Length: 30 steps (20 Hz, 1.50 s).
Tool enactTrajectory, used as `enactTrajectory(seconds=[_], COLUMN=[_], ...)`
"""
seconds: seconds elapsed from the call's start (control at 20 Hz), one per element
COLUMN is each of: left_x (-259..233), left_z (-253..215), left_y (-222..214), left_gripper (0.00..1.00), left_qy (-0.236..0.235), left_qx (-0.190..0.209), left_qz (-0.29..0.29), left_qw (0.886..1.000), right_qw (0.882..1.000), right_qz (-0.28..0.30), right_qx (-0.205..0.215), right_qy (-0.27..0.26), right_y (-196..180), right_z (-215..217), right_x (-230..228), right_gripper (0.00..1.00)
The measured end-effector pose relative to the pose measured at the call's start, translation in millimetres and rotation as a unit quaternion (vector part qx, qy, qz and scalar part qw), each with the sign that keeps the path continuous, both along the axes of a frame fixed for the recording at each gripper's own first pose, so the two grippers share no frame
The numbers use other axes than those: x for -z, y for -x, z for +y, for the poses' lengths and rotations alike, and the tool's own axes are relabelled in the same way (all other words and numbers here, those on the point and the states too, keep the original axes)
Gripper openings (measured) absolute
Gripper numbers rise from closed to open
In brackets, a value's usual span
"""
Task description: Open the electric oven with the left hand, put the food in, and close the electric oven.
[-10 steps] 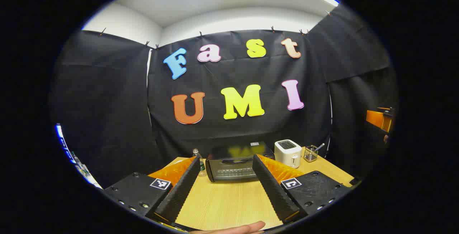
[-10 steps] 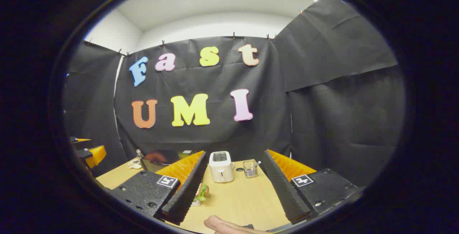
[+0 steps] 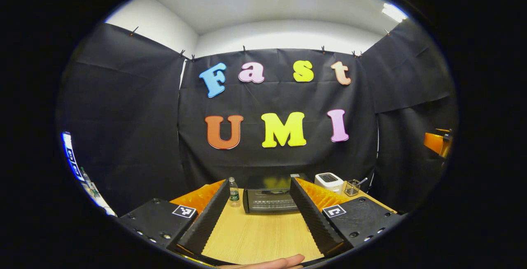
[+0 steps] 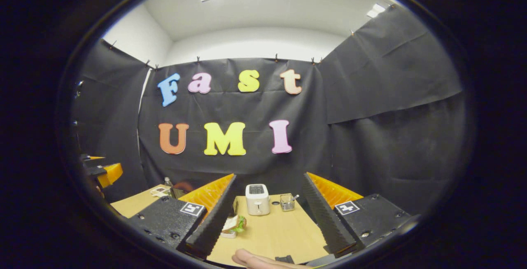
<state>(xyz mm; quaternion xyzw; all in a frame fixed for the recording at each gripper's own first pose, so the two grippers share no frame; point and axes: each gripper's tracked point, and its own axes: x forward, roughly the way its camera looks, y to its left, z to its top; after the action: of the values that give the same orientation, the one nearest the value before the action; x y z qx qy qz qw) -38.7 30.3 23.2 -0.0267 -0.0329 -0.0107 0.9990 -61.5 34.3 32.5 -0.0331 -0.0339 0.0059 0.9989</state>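
Left gripper view: the left gripper (image 3: 259, 215) is hovering above the wooden table (image 3: 259, 236) with fingers spread wide, gripping nothing. Its gap is framing the electric oven (image 3: 269, 197), door closed, at the table's far edge, between a water bottle (image 3: 233, 192) and a white toaster (image 3: 329, 181). Right gripper view: the right gripper (image 4: 269, 219) is likewise gaping and empty; the sandwich (image 4: 234, 224) is lying beside its left finger.
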Motion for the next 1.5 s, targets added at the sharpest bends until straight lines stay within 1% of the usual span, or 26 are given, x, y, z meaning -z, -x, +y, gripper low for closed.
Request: enactTrajectory(seconds=[0.15, 0.2, 0.25, 0.3, 0.45, 0.5, 0.55, 0.6, 0.65, 0.7, 0.85, 0.9, 0.95, 1.0, 1.05, 1.1, 1.15, 1.25, 1.3, 1.4, 1.45, 1.5], left_x=[0, 1, 1, 1, 4, 3, 1, 1, 3, 9, 20, 20, 25, 35, 45, 56, 68, 95, 108, 128, 139, 151], left_z=[-5, -7, -10, -12, -23, -30, -36, -40, -43, -45, -57, -61, -69, -78, -85, -86, -86, -87, -87, -86, -86, -86], left_y=[4, 5, 5, 6, 6, 4, 3, -3, -12, -21, -65, -82, -100, -120, -139, -159, -180, -223, -243, -279, -294, -307], left_gripper=[0.95, 0.95, 0.95, 0.95, 0.95, 0.95, 0.95, 0.95, 0.95, 0.95, 0.96, 0.96, 0.95, 0.96, 0.96, 0.96, 0.96, 0.96, 0.96, 0.96, 0.96, 0.96], left_qy=[-0.009, -0.012, -0.013, -0.015, -0.010, -0.007, -0.005, -0.007, -0.011, -0.014, -0.021, -0.024, -0.021, -0.015, -0.010, -0.006, -0.007, -0.015, -0.019, -0.016, -0.006, 0.003], left_qx=[0.008, 0.010, 0.013, 0.016, 0.036, 0.047, 0.055, 0.060, 0.060, 0.061, 0.056, 0.058, 0.067, 0.077, 0.087, 0.086, 0.081, 0.072, 0.069, 0.063, 0.063, 0.057], left_qz=[-0.001, -0.002, -0.002, -0.002, 0.002, -0.001, -0.007, -0.010, -0.008, -0.003, 0.018, 0.019, 0.024, 0.037, 0.051, 0.067, 0.085, 0.123, 0.138, 0.160, 0.176, 0.191], left_qw=[1.000, 1.000, 1.000, 1.000, 0.999, 0.999, 0.998, 0.998, 0.998, 0.998, 0.998, 0.998, 0.997, 0.996, 0.995, 0.994, 0.993, 0.990, 0.988, 0.985, 0.982, 0.980], right_qw=[1.000, 1.000, 1.000, 1.000, 1.000, 1.000, 1.000, 1.000, 1.000, 1.000, 1.000, 1.000, 0.999, 0.999, 0.999, 0.999, 0.999, 0.999, 0.999, 0.999, 0.998, 0.998], right_qz=[0.010, 0.010, 0.011, 0.011, 0.014, 0.011, 0.007, 0.004, 0.003, 0.005, 0.015, 0.016, 0.017, 0.016, 0.013, 0.007, 0.001, -0.011, -0.020, -0.038, -0.041, -0.041], right_qx=[-0.005, -0.003, -0.002, -0.002, 0.000, 0.001, 0.003, 0.003, 0.003, 0.001, -0.009, -0.017, -0.028, -0.036, -0.043, -0.047, -0.050, -0.051, -0.049, -0.039, -0.036, -0.038], right_qy=[0.003, 0.001, 0.001, 0.001, 0.001, 0.002, 0.002, 0.004, 0.006, 0.005, 0.002, 0.000, -0.001, -0.002, -0.005, -0.009, -0.012, -0.010, -0.005, 0.002, 0.006, 0.006], right_y=[3, 3, 2, 0, -3, -5, -8, -12, -17, -22, -39, -43, -46, -48, -51, -52, -53, -51, -50, -49, -48, -46], right_z=[0, -2, -5, -6, -11, -12, -14, -14, -14, -14, -10, -7, -4, -2, -3, -4, -6, -14, -19, -32, -36, -39], right_x=[7, 7, 8, 8, 13, 14, 15, 16, 21, 25, 38, 41, 43, 46, 46, 46, 46, 43, 38, 31, 32, 33], right_gripper=[1.00, 0.90, 0.90, 1.00, 1.00, 0.90, 0.90, 1.00, 0.89, 1.00, 1.00, 0.90, 0.90, 1.00, 0.91, 0.91, 1.00, 1.00, 0.90, 0.90, 1.00, 1.00])
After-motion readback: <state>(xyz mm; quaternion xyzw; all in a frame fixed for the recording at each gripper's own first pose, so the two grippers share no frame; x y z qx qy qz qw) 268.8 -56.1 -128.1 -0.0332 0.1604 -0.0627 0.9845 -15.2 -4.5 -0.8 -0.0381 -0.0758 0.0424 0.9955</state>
